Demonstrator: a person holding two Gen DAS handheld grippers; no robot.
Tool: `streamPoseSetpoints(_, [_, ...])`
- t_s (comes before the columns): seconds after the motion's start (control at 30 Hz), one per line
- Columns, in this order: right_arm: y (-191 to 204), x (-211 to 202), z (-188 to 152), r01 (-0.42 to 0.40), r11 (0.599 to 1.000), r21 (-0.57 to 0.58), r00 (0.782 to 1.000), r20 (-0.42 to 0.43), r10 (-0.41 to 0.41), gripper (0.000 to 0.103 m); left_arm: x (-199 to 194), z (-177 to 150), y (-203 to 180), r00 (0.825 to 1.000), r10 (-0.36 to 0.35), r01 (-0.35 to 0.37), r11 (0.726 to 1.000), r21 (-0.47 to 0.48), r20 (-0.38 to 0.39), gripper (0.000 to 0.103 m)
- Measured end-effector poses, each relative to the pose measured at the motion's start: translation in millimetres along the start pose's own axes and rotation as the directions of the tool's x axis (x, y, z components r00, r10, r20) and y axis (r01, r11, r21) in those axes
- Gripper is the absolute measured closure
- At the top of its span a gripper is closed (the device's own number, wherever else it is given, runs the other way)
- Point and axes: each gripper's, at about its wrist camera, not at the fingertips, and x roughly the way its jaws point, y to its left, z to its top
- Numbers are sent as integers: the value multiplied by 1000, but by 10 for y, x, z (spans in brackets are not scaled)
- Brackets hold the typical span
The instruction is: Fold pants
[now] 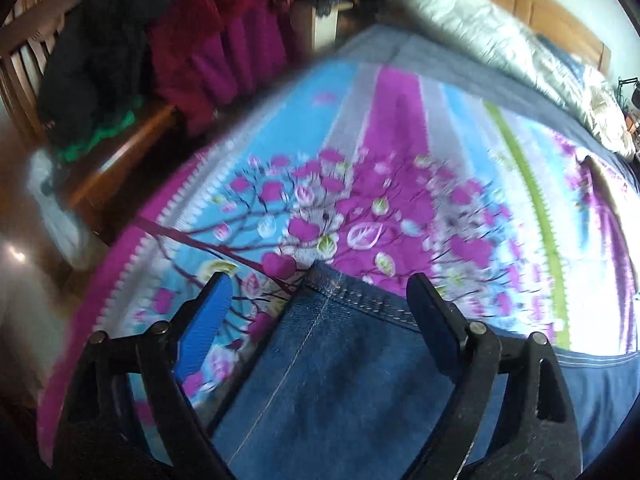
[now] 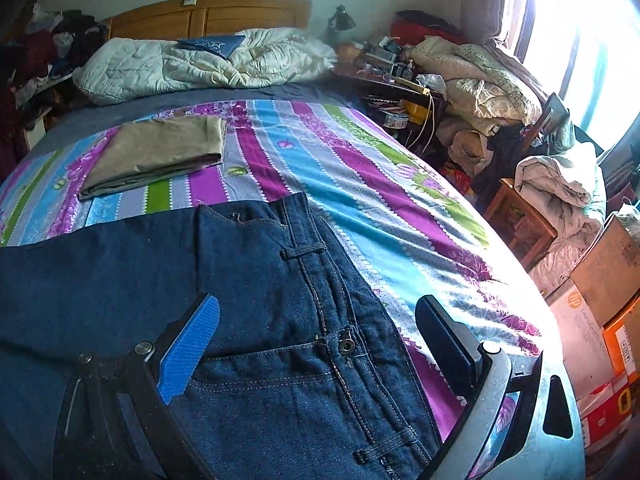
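The left tool (image 1: 320, 300) gapes wide over the hem end of the jeans (image 1: 340, 380) lying flat on the bed (image 1: 400, 120). The right tool (image 2: 320, 328), equally wide, straddles the waistband. Denim looks heavy, limp yet grippy; pinch hem and waistband edges.

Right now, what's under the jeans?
The striped floral bedsheet shows all around the jeans, so they lie on it. Anything beneath the denim itself is covered.

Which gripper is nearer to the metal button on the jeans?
Right. The right gripper sits open over the waistband, with the button between its fingers. The left gripper is open over a stitched hem of the jeans, with no button in view.
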Motion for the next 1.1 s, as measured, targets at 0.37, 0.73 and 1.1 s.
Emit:
streamPoseSetpoints(0.37, [-64, 187, 97, -2, 999, 36, 1000, -26, 3, 4, 8, -174, 120, 988, -142, 146, 988, -49, 64, 72])
streamPoseSetpoints(0.73, [-318, 989, 762, -87, 996, 30, 996, -8, 87, 1, -57, -172, 9, 990, -91, 92, 996, -6, 109, 81])
streamPoseSetpoints(1.1, [45, 2616, 1201, -194, 978, 83, 954, -216, 208, 26, 57, -125, -24, 999, -26, 30, 992, -124, 30, 81])
